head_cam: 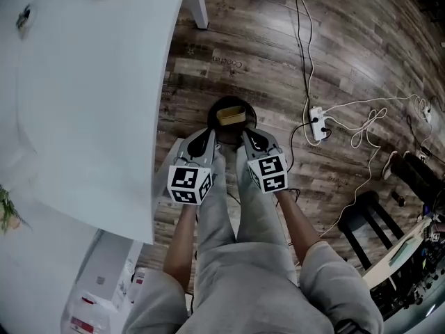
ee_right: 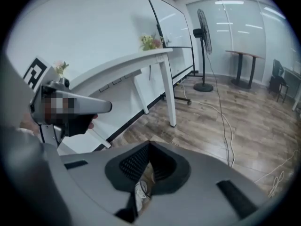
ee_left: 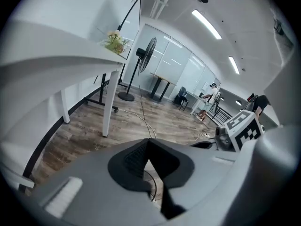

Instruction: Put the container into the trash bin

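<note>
The left claw (head_cam: pixel 211 135) and right claw (head_cam: pixel 247 135) hover clenched and empty above the trash bin (head_cam: pixel 230 99), where the container (head_cam: pixel 231 117) lies inside, right of the white worktop (head_cam: pixel 90 82).

Office: glass partitions (ee_left: pixel 174 60), white desks (head_cam: pixel 83 103)

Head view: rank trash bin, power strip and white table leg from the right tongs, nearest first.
1. Trash bin, just ahead of the right tongs.
2. Power strip, on the floor to the right.
3. White table leg, far at top.
</note>
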A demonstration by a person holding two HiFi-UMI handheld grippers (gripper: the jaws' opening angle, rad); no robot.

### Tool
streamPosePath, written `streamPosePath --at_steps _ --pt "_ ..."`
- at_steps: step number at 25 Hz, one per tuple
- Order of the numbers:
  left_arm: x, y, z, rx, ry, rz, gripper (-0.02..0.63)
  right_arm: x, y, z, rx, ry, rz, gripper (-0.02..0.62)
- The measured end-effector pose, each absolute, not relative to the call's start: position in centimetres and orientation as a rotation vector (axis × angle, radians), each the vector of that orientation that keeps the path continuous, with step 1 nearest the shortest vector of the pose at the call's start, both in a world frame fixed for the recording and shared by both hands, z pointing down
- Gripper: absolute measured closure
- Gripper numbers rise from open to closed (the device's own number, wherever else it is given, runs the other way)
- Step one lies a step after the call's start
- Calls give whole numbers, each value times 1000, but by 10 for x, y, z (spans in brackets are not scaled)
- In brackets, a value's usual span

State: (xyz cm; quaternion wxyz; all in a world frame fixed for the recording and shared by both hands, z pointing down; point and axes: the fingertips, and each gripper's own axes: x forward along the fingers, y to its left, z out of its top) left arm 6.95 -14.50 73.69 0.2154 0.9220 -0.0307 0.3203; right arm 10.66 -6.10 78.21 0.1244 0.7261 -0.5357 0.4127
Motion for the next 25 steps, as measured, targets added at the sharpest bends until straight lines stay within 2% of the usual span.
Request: streamPosePath --at_steps 25 --pt "119 -172 514 2774 -80 694 597 195 -84 497 2442 -1556 718 581"
